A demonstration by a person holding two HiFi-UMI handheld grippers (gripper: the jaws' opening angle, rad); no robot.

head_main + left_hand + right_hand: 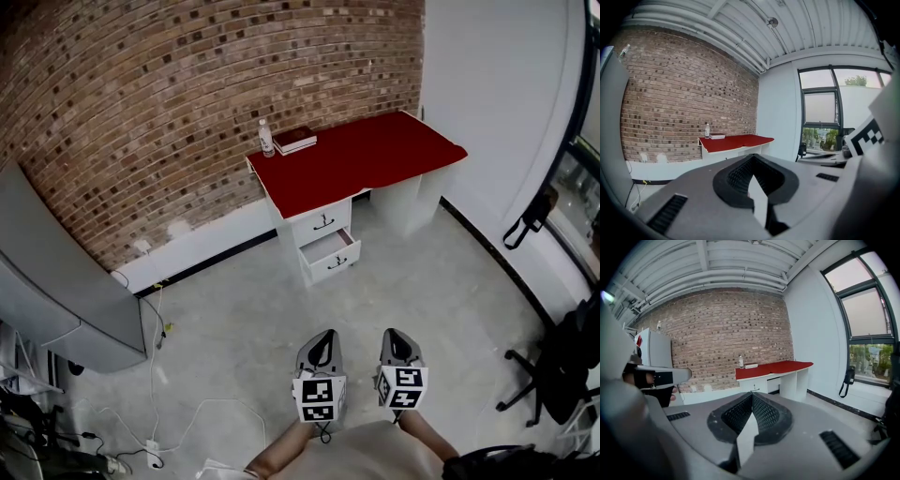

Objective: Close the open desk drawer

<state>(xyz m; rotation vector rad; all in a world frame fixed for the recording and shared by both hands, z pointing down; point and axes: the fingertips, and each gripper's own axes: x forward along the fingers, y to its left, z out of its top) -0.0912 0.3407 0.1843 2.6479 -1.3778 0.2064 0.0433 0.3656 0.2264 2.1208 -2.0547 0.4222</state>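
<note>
- Desk [370, 155] with red top is set against brick wall [141, 103], lower drawer [330, 254] pulled out.
- Left gripper [324, 336] and right gripper [395, 335] are held closed, empty, over grey floor [234, 328].

Left gripper [324, 337]: held low ahead of the body, pointing forward, jaws pressed together with nothing between.
Right gripper [395, 336]: just beside the left one, level with it, jaws together, empty.
Left forearm [281, 454]: bare, angled inward.
Right forearm [427, 433]: bare, angled inward.

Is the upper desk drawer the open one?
No, the lower drawer stands pulled out from the desk, while the upper drawer sits flush.
</note>
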